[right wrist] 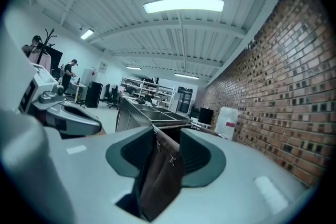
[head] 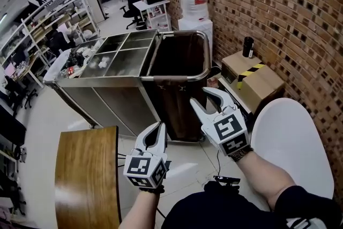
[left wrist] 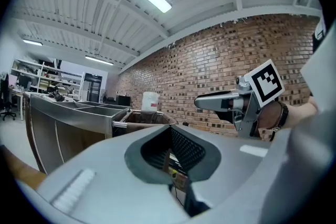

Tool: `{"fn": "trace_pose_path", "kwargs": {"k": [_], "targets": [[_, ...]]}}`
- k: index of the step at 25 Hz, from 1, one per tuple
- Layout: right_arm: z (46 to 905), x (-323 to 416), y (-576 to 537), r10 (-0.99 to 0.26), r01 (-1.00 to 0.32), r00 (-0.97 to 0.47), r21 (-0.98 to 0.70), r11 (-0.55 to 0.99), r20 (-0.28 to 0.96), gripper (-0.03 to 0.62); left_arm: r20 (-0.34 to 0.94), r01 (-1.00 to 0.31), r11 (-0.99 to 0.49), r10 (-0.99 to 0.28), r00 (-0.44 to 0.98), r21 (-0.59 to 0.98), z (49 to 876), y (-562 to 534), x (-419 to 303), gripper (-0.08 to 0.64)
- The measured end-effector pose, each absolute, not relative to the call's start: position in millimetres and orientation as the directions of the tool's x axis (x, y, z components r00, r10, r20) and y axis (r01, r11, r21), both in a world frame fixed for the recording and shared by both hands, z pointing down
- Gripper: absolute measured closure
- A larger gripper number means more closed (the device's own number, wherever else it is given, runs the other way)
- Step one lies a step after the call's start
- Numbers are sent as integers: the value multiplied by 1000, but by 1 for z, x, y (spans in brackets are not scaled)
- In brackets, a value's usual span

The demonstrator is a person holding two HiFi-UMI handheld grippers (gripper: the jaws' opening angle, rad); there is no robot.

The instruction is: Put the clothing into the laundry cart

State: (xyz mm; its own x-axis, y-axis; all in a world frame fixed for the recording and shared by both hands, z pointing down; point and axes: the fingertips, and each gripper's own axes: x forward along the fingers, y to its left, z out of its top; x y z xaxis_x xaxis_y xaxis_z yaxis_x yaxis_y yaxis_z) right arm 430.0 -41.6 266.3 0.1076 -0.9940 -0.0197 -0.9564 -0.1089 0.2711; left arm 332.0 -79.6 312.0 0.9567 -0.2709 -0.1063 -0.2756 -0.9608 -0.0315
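- The left tool (head: 159,127), near the laundry cart's (head: 206,59) front, has its curved tips together and nothing between them.
- The right tool (head: 200,95), nearer the cart's front right corner, stands narrowly parted. Through its gap only the cart's brown bag (right wrist: 157,176) shows, farther off, so it carries nothing.
- No clothing shows in any view. The cart's mouth is dark, and I cannot tell whether a garment lies inside.
- My judgement is that the step in hand is fetching a garment, or the loading is already done.
- To do it well, spread a tool wide before reaching, bite a thick fold rather than a thin edge, and lift until the hem clears the cart's rim. Let go over the middle of the mouth, so nothing drapes on the frame.
- The cart is a soft brown fabric sack hung by small clips from a shiny, round-cornered metal tube frame.
- Touching the cart's left side stands a stainless-steel trolley (head: 107,81) with square open compartments.
- To the cart's right sits a cardboard box (head: 257,83); a rough brick wall (head: 278,8) runs behind.
- The tools' shells are smooth and pale grey, with dark ribbed pads.
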Motion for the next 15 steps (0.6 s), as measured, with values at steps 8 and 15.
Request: {"fn": "trace_pose_path", "kwargs": {"k": [8, 15], "targets": [[265, 386, 9, -995, -960, 92, 261, -101, -46, 461, -142, -259, -965, -250, 958, -45, 289, -37, 306, 558], [268, 354, 43, -995, -964, 77, 250, -91, -66, 487, -161, -240, -969, -229, 960, -52, 275, -5, 294, 558]]}}
